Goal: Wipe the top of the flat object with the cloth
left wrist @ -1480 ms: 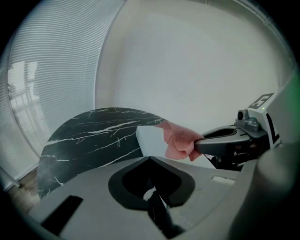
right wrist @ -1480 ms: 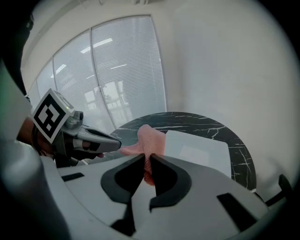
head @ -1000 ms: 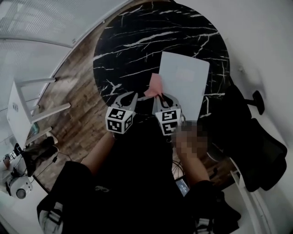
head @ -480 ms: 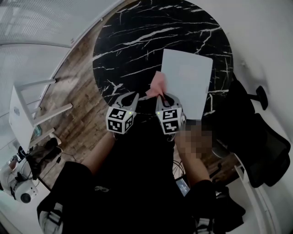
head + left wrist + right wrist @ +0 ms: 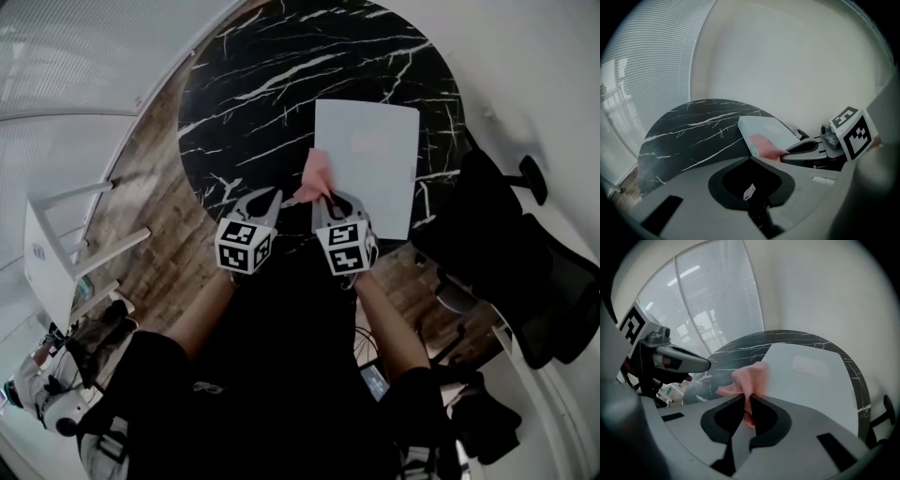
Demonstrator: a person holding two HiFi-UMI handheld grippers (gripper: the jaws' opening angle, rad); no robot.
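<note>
A flat pale-grey panel (image 5: 367,159) lies on the round black marble table (image 5: 272,84), on its right half. A pink cloth (image 5: 317,176) hangs over the panel's near left edge. My right gripper (image 5: 328,198) is shut on it. In the right gripper view the cloth (image 5: 750,377) rises pinched from the right gripper (image 5: 747,397), in front of the panel (image 5: 811,380). My left gripper (image 5: 268,198) hovers just left of the right one, over the table's near edge. It is shut and holds nothing. The left gripper view shows the cloth (image 5: 764,144) against the panel (image 5: 765,127).
A black office chair (image 5: 525,281) stands to the right of the table. A white frame stool (image 5: 56,244) sits on the wood floor (image 5: 150,225) at the left. Window blinds (image 5: 708,310) and a plain wall close in the far side.
The head view has shifted a little, so the table and panel sit slightly differently in frame. Both grippers and the cloth stay at the panel's near left edge.
</note>
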